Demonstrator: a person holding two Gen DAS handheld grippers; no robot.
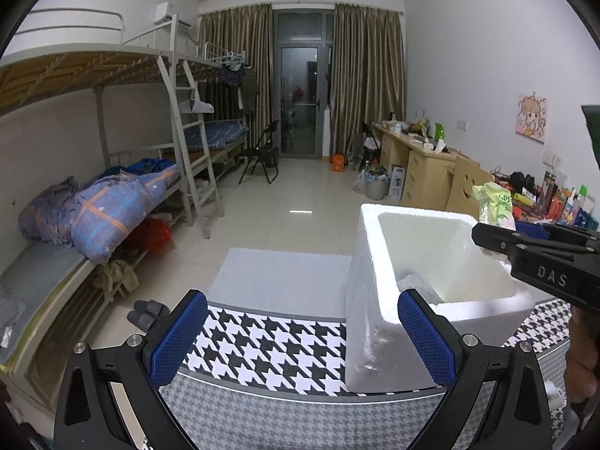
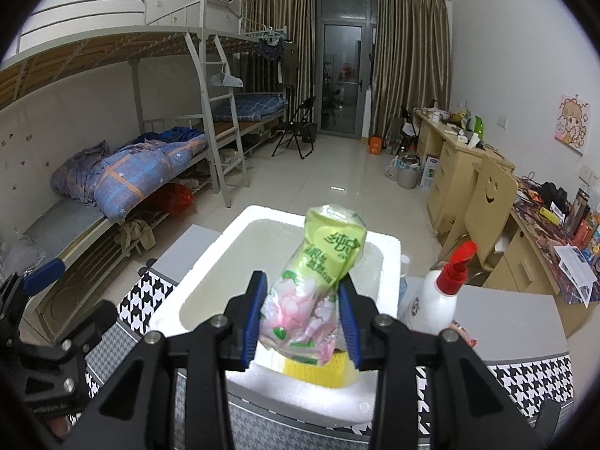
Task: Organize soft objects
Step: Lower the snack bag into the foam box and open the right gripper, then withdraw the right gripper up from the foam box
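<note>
While your right gripper [image 2: 303, 324] pinches the soft tissue pack [image 2: 318, 285] between its blue pads, the pack hangs above the near rim of the white foam box [image 2: 210, 262], so the step in hand looks like dropping it inside. Carry it a little forward until its lower end is over the cavity, not the rim, then lower before you let go; the plastic wrap is slack and crumples in the grip, so expect it to flop sideways when released. A yellow item [image 2: 318, 369] sits just under the pack at the box's near edge; whether it lies in the box or on the rim is hard to tell from here, so avoid pressing down on it.

Your left gripper [image 1: 300, 337] holds nothing, its fingers spread wide, low over the houndstooth cloth [image 1: 270, 345] beside the box's left wall. It could steady that wall if the light foam shifts.

To the right of the box stands a white pump bottle [image 2: 435, 300] with a red top, close enough to knock over if you swing out that way.
</note>
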